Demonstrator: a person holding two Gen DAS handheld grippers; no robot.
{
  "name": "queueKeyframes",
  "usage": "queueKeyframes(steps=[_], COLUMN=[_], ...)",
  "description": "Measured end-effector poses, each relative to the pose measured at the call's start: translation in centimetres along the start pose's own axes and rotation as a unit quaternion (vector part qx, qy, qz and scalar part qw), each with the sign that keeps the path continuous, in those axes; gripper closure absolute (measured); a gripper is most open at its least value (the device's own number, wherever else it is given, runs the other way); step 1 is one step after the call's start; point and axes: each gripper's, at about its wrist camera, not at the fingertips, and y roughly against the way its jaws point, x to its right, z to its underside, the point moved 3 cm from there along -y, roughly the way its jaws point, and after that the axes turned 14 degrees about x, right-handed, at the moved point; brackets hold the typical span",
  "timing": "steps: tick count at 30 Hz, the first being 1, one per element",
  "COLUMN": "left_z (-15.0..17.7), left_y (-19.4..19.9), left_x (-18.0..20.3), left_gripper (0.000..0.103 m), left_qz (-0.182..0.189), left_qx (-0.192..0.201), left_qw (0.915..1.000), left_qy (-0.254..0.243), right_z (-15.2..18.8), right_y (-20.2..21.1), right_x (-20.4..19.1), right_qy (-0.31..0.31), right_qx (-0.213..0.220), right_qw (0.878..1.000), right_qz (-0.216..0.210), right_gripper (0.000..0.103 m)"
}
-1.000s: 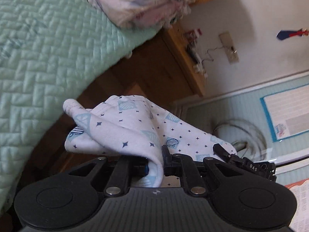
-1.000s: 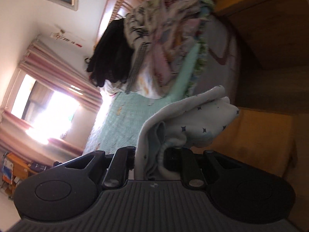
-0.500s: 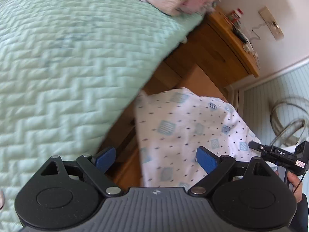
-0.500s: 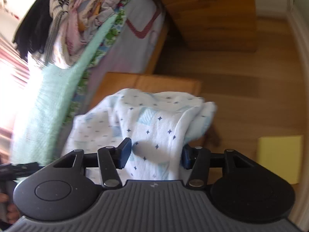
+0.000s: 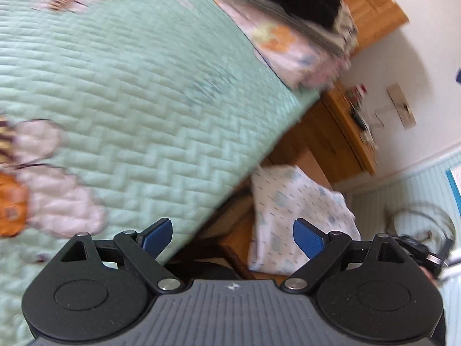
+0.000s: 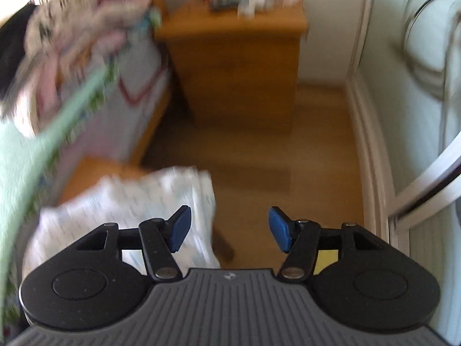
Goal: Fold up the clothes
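A folded white garment with blue patches and small stars lies on a low wooden stool beside the bed; it also shows in the right wrist view. My left gripper is open and empty, above the bed's edge and left of the garment. My right gripper is open and empty, just right of the garment, over the wooden floor. Both views are blurred by motion.
A mint quilted bedspread covers the bed. A heap of unfolded clothes lies near the headboard, also in the right wrist view. A wooden nightstand stands beyond. Another piece of clothing lies on the quilt at left.
Both grippers let go of the folded garment, which now lies on the stool. Both opened wide and pulled back and away from it.
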Motion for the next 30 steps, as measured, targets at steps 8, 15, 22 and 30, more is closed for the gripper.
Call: queueKeyframes(steps=[8,15,22,30], left_z=[1.6,3.7,5.1,7.1], left_y=[11.3,21.8,27.7,28.6], left_x=[-4.6,-10.7,-16.3,-17.7], left_gripper=[0.005,0.002,0.002,0.001], left_qz=[-0.16,-0.291,-0.36,-0.442], left_qx=[0.166,0.259,0.261,0.24], left_qw=[0.973,0.9205,0.8922,0.8604], left_qy=[-0.014,0.03,0.077,0.083], right_z=[2.4,14.1,23.4,27.9], right_y=[7.6,14.6,21.7,26.0], right_x=[-16.6,-38.0,-50.6,-52.5], right_qy=[0.004,0.161,0.276,0.211], right_qx=[0.096,0.042,0.019,-0.027], right_qw=[0.952,0.862,0.787,0.787], right_qz=[-0.292,-0.479,-0.551,-0.579], right_gripper=[0.025,0.025,0.024,0.024])
